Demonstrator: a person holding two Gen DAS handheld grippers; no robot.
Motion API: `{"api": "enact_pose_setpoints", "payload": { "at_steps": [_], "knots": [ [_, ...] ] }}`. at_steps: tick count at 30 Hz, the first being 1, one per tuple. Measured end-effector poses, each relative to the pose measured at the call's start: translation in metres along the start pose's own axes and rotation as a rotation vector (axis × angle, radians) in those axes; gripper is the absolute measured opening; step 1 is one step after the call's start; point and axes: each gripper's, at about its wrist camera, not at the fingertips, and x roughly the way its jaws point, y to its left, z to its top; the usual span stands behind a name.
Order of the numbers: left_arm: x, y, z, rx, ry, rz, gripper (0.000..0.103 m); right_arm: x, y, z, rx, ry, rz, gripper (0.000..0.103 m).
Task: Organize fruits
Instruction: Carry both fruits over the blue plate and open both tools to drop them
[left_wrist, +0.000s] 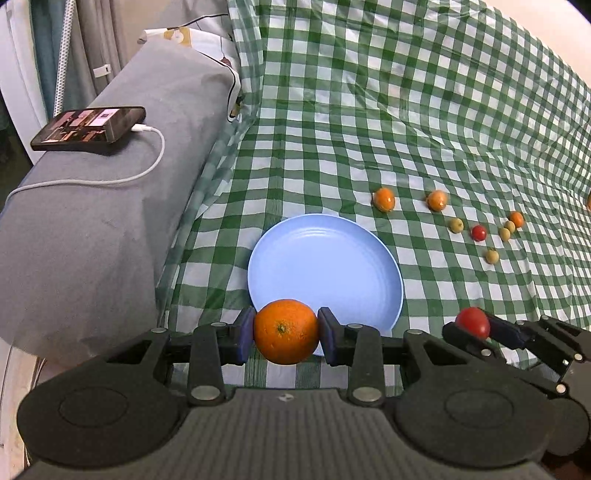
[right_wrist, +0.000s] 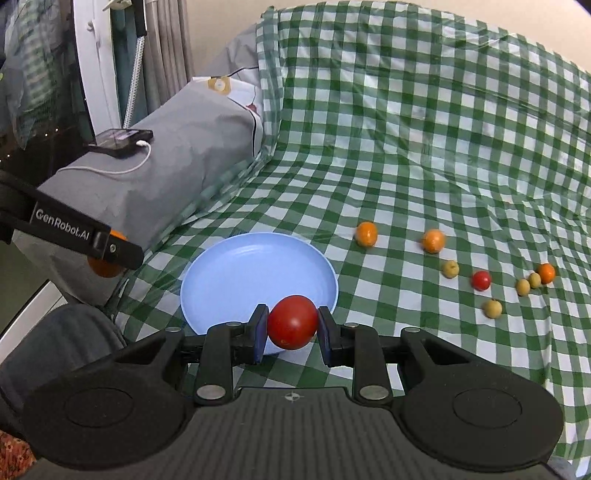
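The left gripper (left_wrist: 286, 332) is clamped on an orange (left_wrist: 286, 331), its blue pads (left_wrist: 244, 334) pressed against the fruit's two sides with the stem end facing the camera. The orange hangs over the near rim of a light blue plate (left_wrist: 325, 266), which lies bare on a green-and-white checked cloth (left_wrist: 369, 129).

The right gripper (right_wrist: 291, 326) grips a red tomato (right_wrist: 292, 322) between its own pads, also above the plate's near edge. In the left wrist view that gripper (left_wrist: 480, 330) shows at the right, with the tomato (left_wrist: 472, 322) in its jaws, just beside the plate's right rim. In the right wrist view the left gripper's finger, marked GenRobot.AI, crosses the left edge with the orange (right_wrist: 105, 267) partly hidden behind it.

Further back on the cloth, well apart from the plate, loose fruit lies scattered: two small oranges (left_wrist: 384, 199) (left_wrist: 437, 200) side by side, a third small orange (left_wrist: 516, 219) to the right, a small red tomato (left_wrist: 479, 233), and four yellowish round fruits (left_wrist: 456, 225); what kind these are is hard to tell at this size. Two of them sit touching each other just beside the third small orange.

To the left of the cloth a grey cushion (left_wrist: 110, 240) bears a phone (left_wrist: 88, 127) with a white cable (left_wrist: 147, 166) plugged in.
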Motion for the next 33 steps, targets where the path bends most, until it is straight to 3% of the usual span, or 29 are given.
{"api": "enact_pose_setpoints", "payload": {
  "at_steps": [13,29,31,32,33],
  "knots": [
    [0.063,-0.011,0.025,0.021,0.052,0.007,0.040,0.057,0.009,0.010,-0.026,0.054,0.024,0.029],
    [0.149,-0.020,0.039,0.101,0.126,0.072,0.041,0.127,0.016,0.011,-0.067,0.158,0.029,0.030],
    [0.152,-0.020,0.039,0.111,0.128,0.078,0.046,0.132,0.016,0.011,-0.072,0.167,0.032,0.030],
    [0.151,-0.021,0.040,0.123,0.119,0.081,0.064,0.132,0.016,0.013,-0.074,0.168,0.035,0.030],
    [0.147,-0.022,0.042,0.141,0.099,0.086,0.089,0.132,0.016,0.015,-0.076,0.160,0.034,0.034]
  ]
}}
